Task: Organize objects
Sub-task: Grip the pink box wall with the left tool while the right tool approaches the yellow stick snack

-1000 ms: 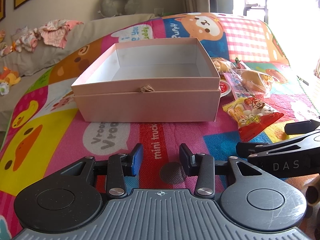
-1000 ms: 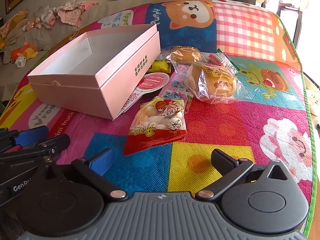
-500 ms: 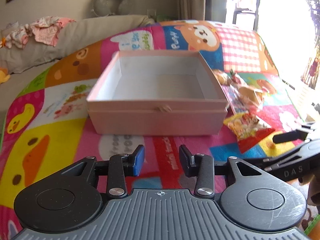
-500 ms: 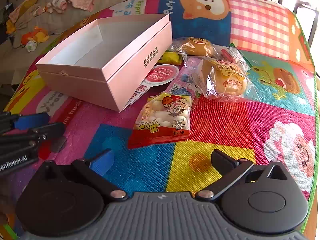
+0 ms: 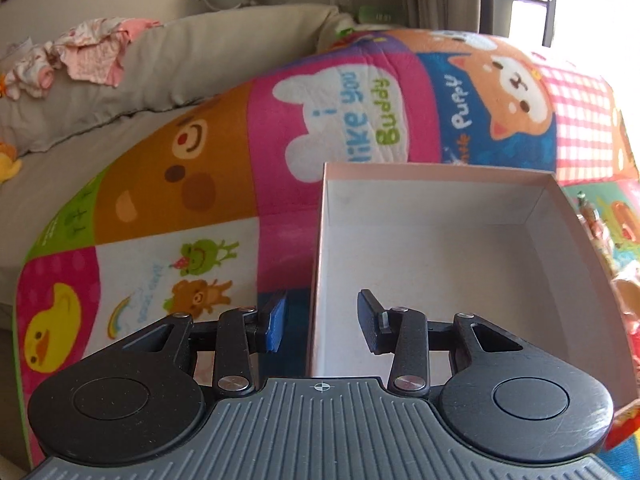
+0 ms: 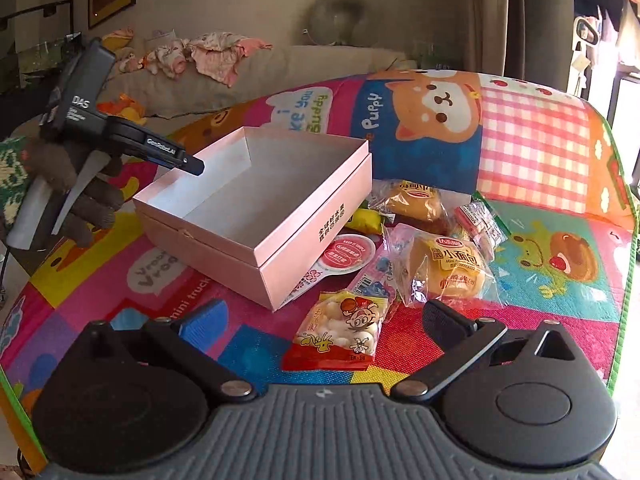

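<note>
An open, empty pink box [image 6: 256,200] sits on a colourful play mat [image 6: 532,148]. My left gripper [image 5: 320,320] is open and straddles the box's left wall [image 5: 316,264], one finger outside, one inside; it also shows in the right wrist view [image 6: 192,166] at the box's left corner. My right gripper [image 6: 320,320] is open and empty, hovering just above a red snack packet [image 6: 340,332]. Two wrapped buns [image 6: 452,268] [image 6: 416,200], a yellow item [image 6: 366,220] and small packets [image 6: 480,220] lie right of the box.
A round red-and-white lid [image 6: 346,252] lies against the box's right side. A grey sofa [image 5: 192,56] with baby clothes [image 5: 92,56] and a neck pillow [image 6: 340,20] stands behind the mat. The mat's right edge [image 6: 622,280] is near bright windows.
My left gripper has moved forward and left, rising over the box's left wall and opening a little wider. My right gripper has lifted and pulled back, so the room behind shows.
</note>
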A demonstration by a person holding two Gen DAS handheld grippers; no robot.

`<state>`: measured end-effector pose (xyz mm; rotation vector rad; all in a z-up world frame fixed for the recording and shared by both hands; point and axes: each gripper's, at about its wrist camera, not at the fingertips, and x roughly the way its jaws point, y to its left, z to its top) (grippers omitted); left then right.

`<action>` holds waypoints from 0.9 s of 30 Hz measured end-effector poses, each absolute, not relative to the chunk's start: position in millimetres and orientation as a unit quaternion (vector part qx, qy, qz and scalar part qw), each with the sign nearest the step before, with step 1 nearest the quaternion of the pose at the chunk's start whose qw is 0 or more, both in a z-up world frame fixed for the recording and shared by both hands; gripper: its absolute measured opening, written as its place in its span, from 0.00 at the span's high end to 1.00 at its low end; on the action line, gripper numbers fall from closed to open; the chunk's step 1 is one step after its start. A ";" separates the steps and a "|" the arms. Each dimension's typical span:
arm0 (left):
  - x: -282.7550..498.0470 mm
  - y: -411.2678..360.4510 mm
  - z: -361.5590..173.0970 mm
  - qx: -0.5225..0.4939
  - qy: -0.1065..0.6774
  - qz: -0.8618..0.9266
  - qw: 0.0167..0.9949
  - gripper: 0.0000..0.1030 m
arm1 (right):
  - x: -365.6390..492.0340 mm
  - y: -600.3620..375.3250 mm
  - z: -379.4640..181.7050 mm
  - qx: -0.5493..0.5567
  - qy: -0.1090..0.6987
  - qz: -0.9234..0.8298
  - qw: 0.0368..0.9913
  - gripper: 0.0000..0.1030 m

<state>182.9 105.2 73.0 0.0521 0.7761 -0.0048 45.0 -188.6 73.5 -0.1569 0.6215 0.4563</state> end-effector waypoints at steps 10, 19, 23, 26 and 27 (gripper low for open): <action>162.7 131.2 53.2 0.013 0.414 0.008 0.910 0.92 | 75.1 -196.9 78.4 -0.082 0.283 0.206 0.933 0.00; 93.6 197.3 47.0 -0.030 0.427 0.088 0.900 0.92 | 148.7 -141.6 74.5 -0.092 0.303 0.250 0.915 0.23; 84.2 202.9 47.1 -0.057 0.426 0.091 0.899 0.91 | 199.6 -98.3 63.9 -0.142 0.311 0.264 0.902 0.23; 83.0 200.6 47.0 -0.074 0.422 0.091 0.899 0.89 | 238.4 -85.3 49.3 -0.143 0.351 0.255 0.889 0.23; 83.3 200.0 46.7 -0.081 0.420 0.089 0.899 0.89 | 248.3 -85.0 43.9 -0.140 0.365 0.251 0.886 0.23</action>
